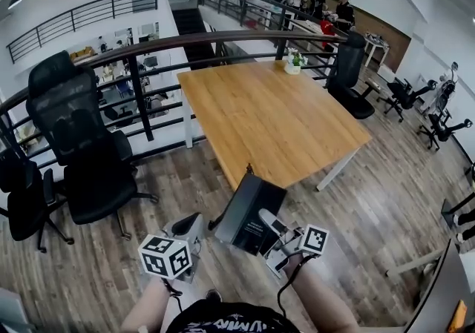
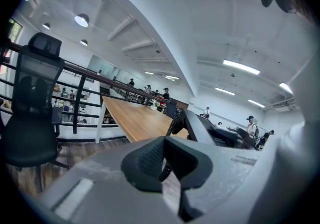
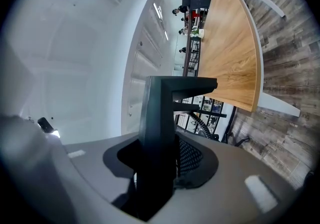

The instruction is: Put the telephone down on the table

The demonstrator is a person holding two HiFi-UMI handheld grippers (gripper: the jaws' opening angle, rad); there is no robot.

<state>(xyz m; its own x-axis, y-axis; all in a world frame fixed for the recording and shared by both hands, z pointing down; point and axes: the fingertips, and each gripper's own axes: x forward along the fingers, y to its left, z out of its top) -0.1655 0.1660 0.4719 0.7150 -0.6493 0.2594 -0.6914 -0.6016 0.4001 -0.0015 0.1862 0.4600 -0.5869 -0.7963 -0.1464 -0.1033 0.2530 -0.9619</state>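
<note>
At the far left a black mesh office chair (image 1: 82,139) stands by the railing, well clear of the work. The left gripper (image 1: 191,224) sits near the person, just left of the load. In the left gripper view its jaws are almost together, and a strand of black coiled cord (image 2: 173,122) shows in the narrow slit. I cannot tell whether the pads pinch it, though this gripper seems placed to keep the cord from dangling.

Right of it, the black box-shaped telephone (image 1: 249,213) is tilted in the air above the wooden floor, short of the table. The right gripper (image 1: 267,222) is clamped partway closed on the telephone's edge and carries its weight alone.

The light wooden table (image 1: 274,116) lies beyond, reaching far and right, and its near corner looks like the handiest landing place.
</note>
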